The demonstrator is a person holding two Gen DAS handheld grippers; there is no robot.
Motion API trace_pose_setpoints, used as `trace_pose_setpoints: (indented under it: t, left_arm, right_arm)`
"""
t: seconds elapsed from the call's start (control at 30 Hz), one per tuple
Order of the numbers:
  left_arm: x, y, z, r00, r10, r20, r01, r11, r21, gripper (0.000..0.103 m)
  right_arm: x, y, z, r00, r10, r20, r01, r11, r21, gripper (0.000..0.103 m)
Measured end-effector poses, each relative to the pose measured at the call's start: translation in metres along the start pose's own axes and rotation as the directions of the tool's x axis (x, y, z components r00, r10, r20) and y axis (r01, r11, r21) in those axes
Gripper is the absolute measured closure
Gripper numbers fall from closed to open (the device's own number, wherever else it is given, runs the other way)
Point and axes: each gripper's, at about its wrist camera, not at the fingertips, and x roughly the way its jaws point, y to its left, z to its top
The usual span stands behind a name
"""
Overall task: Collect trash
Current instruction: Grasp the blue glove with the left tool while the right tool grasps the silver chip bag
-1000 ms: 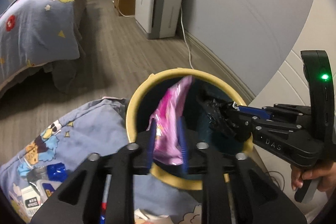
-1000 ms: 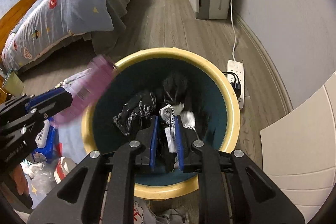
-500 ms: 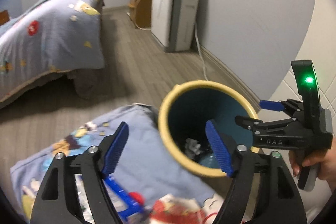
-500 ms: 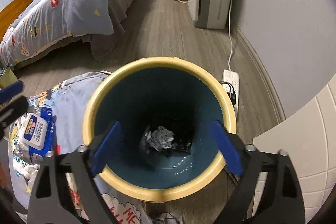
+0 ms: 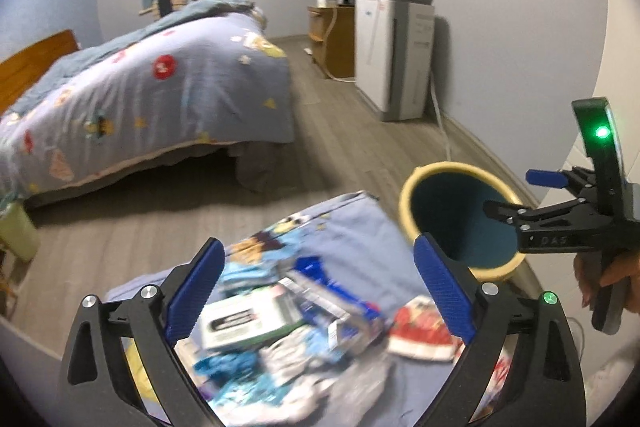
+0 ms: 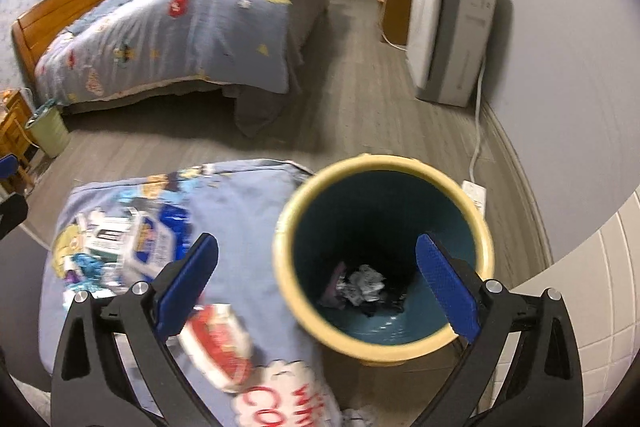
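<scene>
Crumpled wrappers and paper trash (image 6: 362, 287) lie at the bottom of the round teal bin with yellow rim (image 6: 486, 243), which stands on grey wood floor beside a blue printed cushion (image 5: 352, 227) heaped with blurred packets (image 5: 280, 311). Left gripper (image 5: 320, 291) and right gripper (image 6: 316, 283): jaws just opened wide, nothing between them

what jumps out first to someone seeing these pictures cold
The yellow-rimmed bin on the floor, some trash at its bottom. Beside it, a heap of wrappers on a cartoon-print blanket. Both the left gripper and the right gripper stand open and empty.
</scene>
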Motion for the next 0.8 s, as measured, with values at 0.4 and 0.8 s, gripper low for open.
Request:
trace_pose_setpoints:
  t: [0.4,0.8]
  left_arm:
    - [-0.047,0.076,-0.068,0.986,0.164,-0.034,-0.167,0.982,-0.086,0.006]
    - [-0.014,0.151,-0.118,0.963,0.232,-0.139,-0.258,0.943,-0.212,0.006]
  right_arm:
    - [-0.007,0.061,-0.032,0.997,0.044,-0.062,-0.043,0.999,0.023,0.006]
    - [0.031,0.1,-0.029,0.989,0.062,-0.135,-0.06,0.998,0.023,0.006]
